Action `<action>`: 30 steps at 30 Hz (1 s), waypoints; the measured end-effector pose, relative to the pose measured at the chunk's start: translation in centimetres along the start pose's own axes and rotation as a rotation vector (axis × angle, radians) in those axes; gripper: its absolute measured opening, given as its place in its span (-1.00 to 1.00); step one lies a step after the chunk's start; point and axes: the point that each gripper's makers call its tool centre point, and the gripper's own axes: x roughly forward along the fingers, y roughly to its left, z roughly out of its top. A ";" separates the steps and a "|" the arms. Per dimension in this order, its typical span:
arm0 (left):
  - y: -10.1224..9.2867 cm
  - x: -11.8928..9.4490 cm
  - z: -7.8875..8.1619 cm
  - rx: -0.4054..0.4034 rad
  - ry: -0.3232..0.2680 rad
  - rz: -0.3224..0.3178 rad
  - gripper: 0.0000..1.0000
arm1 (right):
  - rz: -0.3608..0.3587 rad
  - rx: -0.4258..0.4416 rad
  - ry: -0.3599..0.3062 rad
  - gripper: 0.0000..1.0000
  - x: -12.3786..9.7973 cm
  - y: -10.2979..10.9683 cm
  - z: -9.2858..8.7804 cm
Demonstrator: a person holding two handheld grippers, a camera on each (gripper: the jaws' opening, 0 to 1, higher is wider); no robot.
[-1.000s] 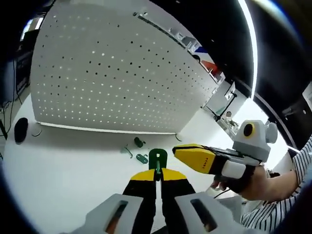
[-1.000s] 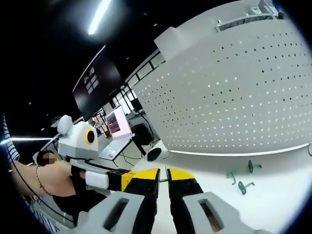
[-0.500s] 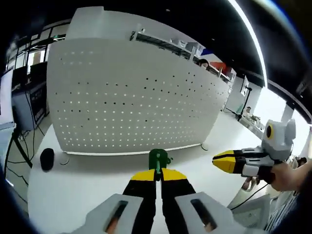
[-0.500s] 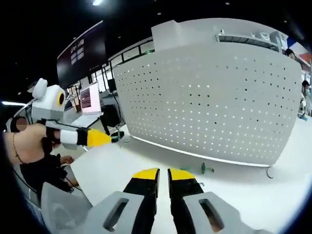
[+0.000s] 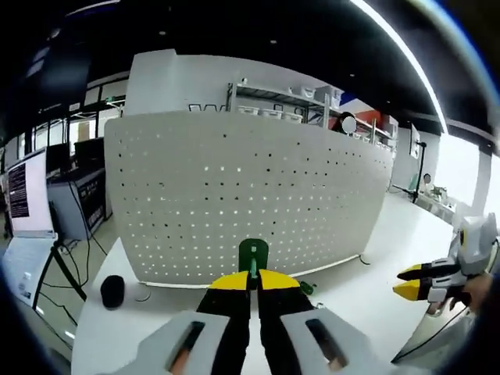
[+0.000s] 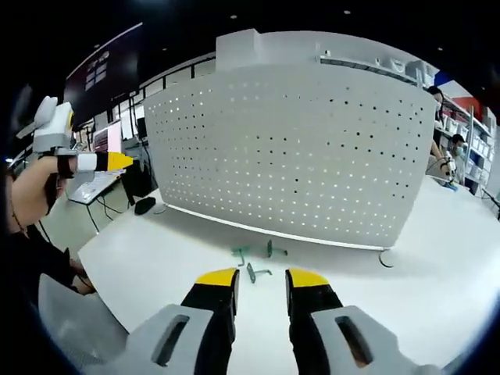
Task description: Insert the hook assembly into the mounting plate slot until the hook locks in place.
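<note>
A: One big pegboard [image 5: 250, 207] stood on the white table [image 6: 156, 258] ahead of us, no hook in it.

B: Agreed. Our left gripper [image 5: 251, 283] was clamped on the green hook [image 5: 252, 254], short of the board. Right gripper [image 6: 260, 283] had its jaws slightly apart, empty. Three spare hooks [image 6: 255, 260] lay on the table. Insertion was all left.

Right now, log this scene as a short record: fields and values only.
left gripper: shut on a green hook, raised in front of the pegboard
right gripper: open, empty, above the table
pegboard: white, perforated, standing upright on the table
table: white
loose hooks: three green ones, lying on the table before the pegboard
black round object: on the table by the pegboard's left end
hook in pegboard: not yet
</note>
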 end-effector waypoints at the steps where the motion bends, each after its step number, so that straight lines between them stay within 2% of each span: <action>1: 0.3 0.1 0.4 -0.006 -0.010 0.011 -0.98 | -0.001 0.001 0.003 -0.54 0.0 -0.1 -0.1; 3: 0.5 0.3 1.2 -0.042 -0.023 0.015 -0.98 | 0.002 0.004 0.009 -0.53 -0.1 -0.1 -0.4; 16: 1.6 2.4 6.5 -0.020 -0.140 0.090 -0.98 | -0.006 0.037 0.036 -0.38 -0.5 -0.4 -2.0; 18: 1.3 2.8 7.1 -0.007 -0.149 0.081 -0.98 | -0.013 0.044 0.044 -0.35 -0.7 -0.6 -2.3; 19: 1.1 3.0 7.0 -0.007 -0.135 0.069 -0.98 | -0.016 0.048 0.048 -0.35 -0.8 -0.7 -2.5; 25: 1.5 3.7 7.6 -0.002 -0.145 0.081 -0.98 | -0.045 0.053 0.058 -0.25 -1.5 -1.5 -3.2; 30: 2.4 4.0 8.5 -0.042 -0.155 0.088 -0.97 | -0.053 0.058 0.067 -0.20 -1.8 -2.0 -3.6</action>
